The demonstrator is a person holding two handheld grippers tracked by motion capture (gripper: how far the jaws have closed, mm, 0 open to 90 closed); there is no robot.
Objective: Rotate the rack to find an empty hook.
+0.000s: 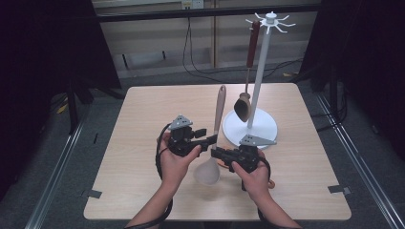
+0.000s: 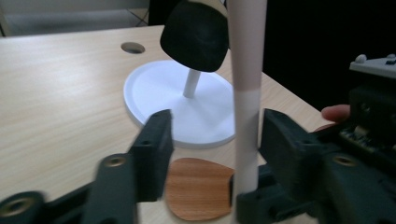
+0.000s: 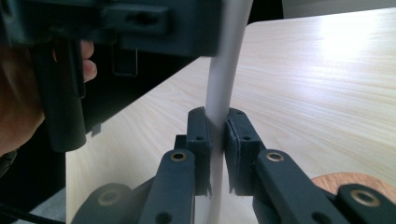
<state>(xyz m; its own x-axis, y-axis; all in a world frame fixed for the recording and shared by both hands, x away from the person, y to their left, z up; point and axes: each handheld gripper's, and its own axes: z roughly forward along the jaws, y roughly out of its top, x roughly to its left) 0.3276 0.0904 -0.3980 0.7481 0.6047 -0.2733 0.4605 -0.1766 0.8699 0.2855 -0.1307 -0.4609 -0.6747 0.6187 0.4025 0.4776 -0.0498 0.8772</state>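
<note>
Right now I'm mid-handover, and reading from the left side of the table across: my left gripper [image 1: 206,141] has its jaws standing apart around the ladle [image 1: 216,138], with a clear gap on one side in the left gripper view, so they no longer clamp it. Just beside it, my right gripper [image 1: 216,153] has both pads pressed flat against the pale lower handle of the ladle, a firm pinch as its own view shows. The ladle stands nearly upright above the table [image 1: 143,124], bowl low near my hands, wooden grip pointing up. Further right stands the white rack [image 1: 250,128], with a dark wooden spoon [image 1: 243,107] already hanging from one of its hooks. I judge one utensil done; what's left is carrying the ladle over and hooking it beside that spoon.
</note>
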